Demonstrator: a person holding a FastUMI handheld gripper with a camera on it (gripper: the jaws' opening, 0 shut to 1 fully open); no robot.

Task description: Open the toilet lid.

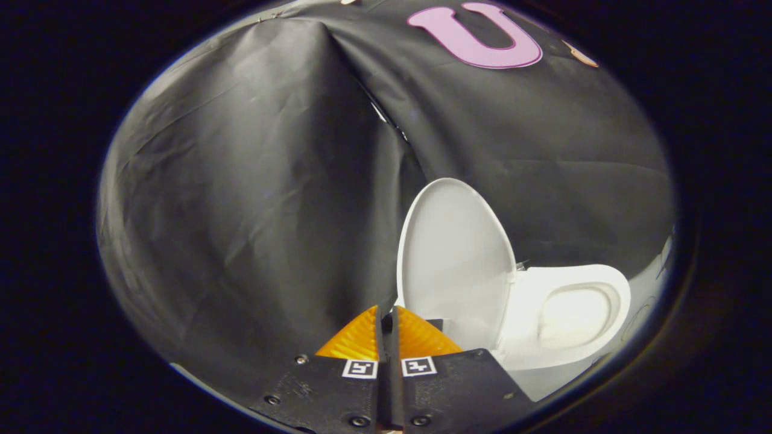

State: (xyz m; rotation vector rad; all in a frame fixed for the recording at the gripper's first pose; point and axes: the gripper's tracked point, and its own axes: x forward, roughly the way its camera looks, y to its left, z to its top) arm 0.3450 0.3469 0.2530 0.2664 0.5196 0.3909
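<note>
The white toilet lid (453, 259) stands raised, its inner face toward me, just beyond and to the right of my fingertips. Hinged to it, the white seat and bowl (573, 313) lie further right, with the bowl opening showing. My gripper (386, 312) is shut with nothing between its fingers, the two tips pressed together beside the lid's lower edge. I cannot tell whether the tips touch the lid.
Black cloth booth wall (253, 199) hangs in folds behind and to the left of the toilet. A pale floor strip (651, 283) curves past the bowl on the right.
</note>
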